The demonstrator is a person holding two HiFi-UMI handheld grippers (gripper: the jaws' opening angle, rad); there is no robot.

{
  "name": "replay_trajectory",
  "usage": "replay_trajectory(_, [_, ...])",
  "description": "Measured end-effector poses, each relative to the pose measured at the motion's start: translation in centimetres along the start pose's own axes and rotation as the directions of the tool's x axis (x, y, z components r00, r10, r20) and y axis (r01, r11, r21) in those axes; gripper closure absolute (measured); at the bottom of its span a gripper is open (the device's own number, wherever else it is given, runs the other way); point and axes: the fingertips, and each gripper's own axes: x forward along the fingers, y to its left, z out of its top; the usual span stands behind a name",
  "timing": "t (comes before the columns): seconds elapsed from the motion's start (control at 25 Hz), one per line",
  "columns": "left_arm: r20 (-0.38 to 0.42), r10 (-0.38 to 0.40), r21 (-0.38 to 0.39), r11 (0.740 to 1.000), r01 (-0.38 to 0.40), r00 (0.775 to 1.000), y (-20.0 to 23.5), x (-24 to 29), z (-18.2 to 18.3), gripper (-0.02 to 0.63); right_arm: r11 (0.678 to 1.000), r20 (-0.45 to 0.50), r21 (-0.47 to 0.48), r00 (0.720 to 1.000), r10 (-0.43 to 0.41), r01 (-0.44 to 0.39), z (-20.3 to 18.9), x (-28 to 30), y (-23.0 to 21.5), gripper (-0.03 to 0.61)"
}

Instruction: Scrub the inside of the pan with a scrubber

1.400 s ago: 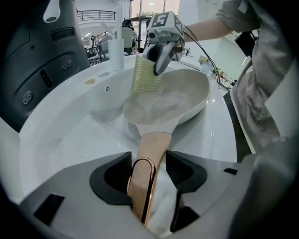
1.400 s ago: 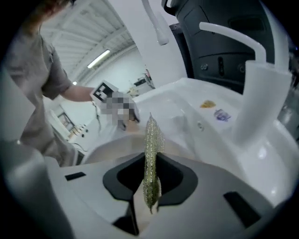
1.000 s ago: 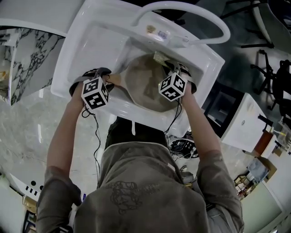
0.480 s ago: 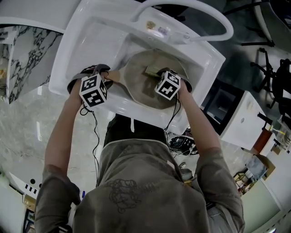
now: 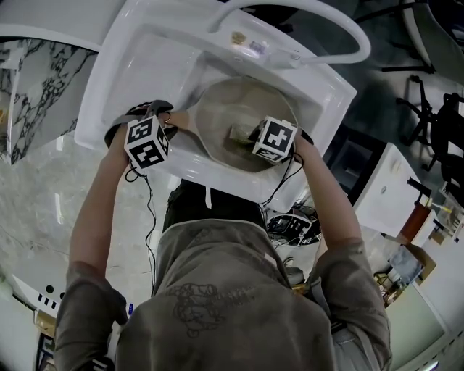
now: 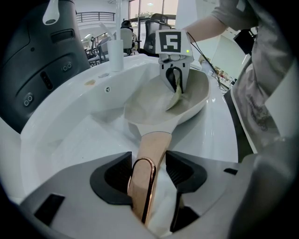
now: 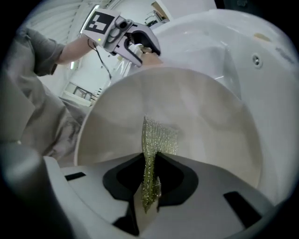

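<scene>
A cream pan [image 5: 232, 116] [image 7: 196, 121] [image 6: 154, 105] lies in the white sink [image 5: 152, 58]. Its tan handle [image 6: 152, 154] with a copper hanging loop points left, and my left gripper [image 6: 148, 175] [image 5: 148, 141] is shut on that handle. My right gripper [image 7: 148, 186] [image 5: 274, 139] is shut on a glittery green-gold scrubber [image 7: 156, 140] [image 5: 239, 134], whose free end presses on the pan's inner floor near the front rim. In the left gripper view the scrubber [image 6: 176, 95] hangs from the right gripper [image 6: 174, 70] into the pan.
A white curved faucet [image 5: 304, 22] arches over the back of the sink. A marble counter [image 5: 43, 80] lies to the left. Behind the person are cables [image 5: 290, 224] and cluttered floor. A dark machine housing [image 6: 42, 60] rises left of the sink.
The right gripper has drawn the scrubber from the pan's far rim toward the near side. The left gripper has kept hold of the handle, barely moving.
</scene>
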Motion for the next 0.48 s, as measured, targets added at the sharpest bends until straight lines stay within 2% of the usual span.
replay_trajectory(0.08, [0.000,0.001,0.001,1.000,-0.001,1.000,0.0,0.0,0.0,0.385,0.992,-0.043,0.007,0.991,0.129,-0.129,-0.5,-0.2,2.1,0.505])
replay_trajectory(0.24, [0.000,0.004,-0.001,1.000,-0.004,1.000,0.0,0.0,0.0,0.385,0.959,-0.063,0.020,0.957,0.284,-0.284,-0.2,-1.0,4.8,0.506])
replay_trajectory(0.4, [0.001,0.010,-0.001,1.000,-0.010,1.000,0.1,0.1,0.1,0.385,0.910,0.061,0.064,0.912,0.405,-0.409,2.1,-2.3,6.5,0.506])
replay_trajectory(0.48, [-0.001,0.008,-0.002,1.000,-0.008,1.000,-0.1,0.1,0.0,0.385,0.879,0.146,0.087,0.878,0.455,-0.470,3.1,-3.3,7.0,0.506])
